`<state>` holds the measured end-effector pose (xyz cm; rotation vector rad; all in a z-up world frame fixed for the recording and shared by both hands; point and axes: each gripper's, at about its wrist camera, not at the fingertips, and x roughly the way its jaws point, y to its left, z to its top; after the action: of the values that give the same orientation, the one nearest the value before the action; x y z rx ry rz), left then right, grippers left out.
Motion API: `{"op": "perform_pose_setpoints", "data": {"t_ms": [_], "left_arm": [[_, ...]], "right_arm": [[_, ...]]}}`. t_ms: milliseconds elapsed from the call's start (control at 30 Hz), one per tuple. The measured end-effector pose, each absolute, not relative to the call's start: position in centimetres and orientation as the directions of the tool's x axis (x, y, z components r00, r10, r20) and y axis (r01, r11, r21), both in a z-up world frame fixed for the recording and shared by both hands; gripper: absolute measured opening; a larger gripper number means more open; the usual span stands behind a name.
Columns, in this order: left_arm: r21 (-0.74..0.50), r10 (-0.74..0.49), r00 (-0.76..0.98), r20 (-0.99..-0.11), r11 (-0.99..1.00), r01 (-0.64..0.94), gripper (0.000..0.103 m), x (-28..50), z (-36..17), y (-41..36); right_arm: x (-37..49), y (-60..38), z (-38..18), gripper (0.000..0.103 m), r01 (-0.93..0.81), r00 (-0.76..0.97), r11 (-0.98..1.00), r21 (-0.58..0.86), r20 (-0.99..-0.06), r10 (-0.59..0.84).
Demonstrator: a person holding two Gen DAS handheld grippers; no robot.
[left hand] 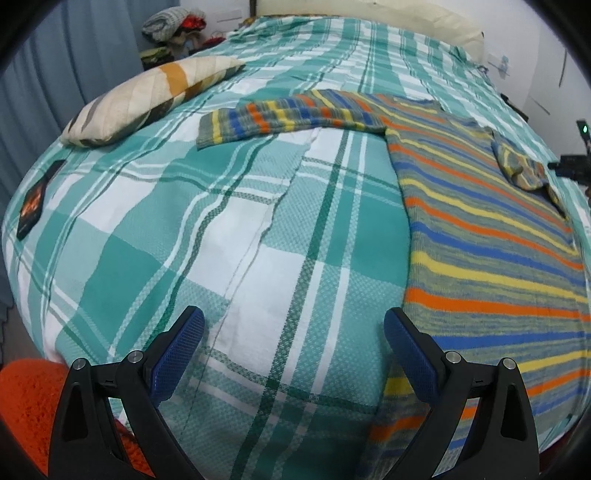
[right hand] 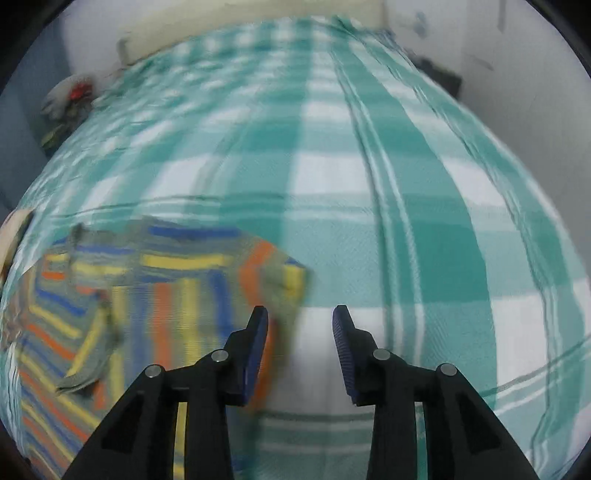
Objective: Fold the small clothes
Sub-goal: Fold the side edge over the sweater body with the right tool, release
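Observation:
A small striped sweater (left hand: 480,236), grey-green with orange, yellow and blue bands, lies flat on the bed. One sleeve (left hand: 280,118) stretches out to the left; the other sleeve (left hand: 521,170) is folded over the body. My left gripper (left hand: 293,321) is open and empty above the sheet, just left of the sweater's hem. In the blurred right wrist view the sweater (right hand: 155,295) lies at the lower left. My right gripper (right hand: 300,314) is open and empty, at the sweater's right edge.
The bed has a teal and white plaid sheet (left hand: 229,236). A cream pillow (left hand: 147,99) lies at the back left, a dark phone-like item (left hand: 33,203) at the left edge. An orange cloth (left hand: 29,402) lies low left. Piled clothes (left hand: 173,26) sit beyond the bed.

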<state>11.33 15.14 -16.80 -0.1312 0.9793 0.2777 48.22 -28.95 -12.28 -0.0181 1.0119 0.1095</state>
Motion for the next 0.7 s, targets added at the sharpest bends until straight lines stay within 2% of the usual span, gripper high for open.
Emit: {"op": "perform_pose_setpoints", "data": {"t_ms": [67, 100, 167, 333, 400, 433, 467, 500, 567, 700], "left_arm": [[0.019, 0.174, 0.529, -0.831, 0.958, -0.286, 0.098, 11.3, -16.7, 15.0], [0.022, 0.174, 0.528, -0.831, 0.959, -0.281, 0.098, 11.4, -16.8, 14.9], [0.034, 0.176, 0.528, -0.831, 0.963, -0.269, 0.098, 11.4, -16.8, 14.7], [0.067, 0.195, 0.544, -0.817, 0.967, -0.246, 0.098, 11.0, -16.4, 14.1], [0.067, 0.192, 0.548, -0.814, 0.968, -0.241, 0.098, 10.9, -16.3, 14.1], [0.065, 0.19, 0.55, -0.813, 0.969, -0.24, 0.098, 11.0, -16.3, 14.1], [0.061, 0.188, 0.551, -0.813, 0.969, -0.24, 0.098, 11.0, -16.2, 14.2], [0.057, 0.184, 0.551, -0.814, 0.969, -0.24, 0.098, 11.0, -16.2, 14.2], [0.05, 0.179, 0.551, -0.815, 0.969, -0.241, 0.098, 11.1, -16.1, 14.3], [0.045, 0.178, 0.559, -0.81, 0.969, -0.243, 0.098, 10.9, -15.9, 14.3]], "right_arm": [[47.2, -26.6, -11.0, 0.037, -0.205, 0.489, 0.963, 0.175, -0.834, 0.256], [47.0, -25.1, -10.9, 0.037, -0.247, 0.419, 0.915, 0.319, -0.816, 0.398], [47.0, -22.8, -11.7, 0.037, -0.243, 0.332, 0.871, 0.427, -0.807, 0.488], [48.4, -18.8, -15.8, 0.039, -0.094, 0.283, 0.916, 0.391, -0.871, 0.401], [48.1, -17.7, -16.1, 0.038, -0.119, 0.256, 0.822, 0.557, -0.783, 0.567], [47.6, -17.1, -16.0, 0.038, -0.151, 0.202, 0.661, 0.735, -0.632, 0.748], [47.2, -16.5, -15.3, 0.038, -0.18, 0.176, 0.567, 0.804, -0.54, 0.823], [46.8, -16.2, -14.3, 0.039, -0.226, 0.171, 0.523, 0.822, -0.495, 0.852], [46.2, -16.5, -12.3, 0.054, -0.308, 0.197, 0.553, 0.775, -0.516, 0.833], [46.3, -20.6, -11.8, 0.054, -0.27, 0.276, 0.675, 0.687, -0.617, 0.737]]}}
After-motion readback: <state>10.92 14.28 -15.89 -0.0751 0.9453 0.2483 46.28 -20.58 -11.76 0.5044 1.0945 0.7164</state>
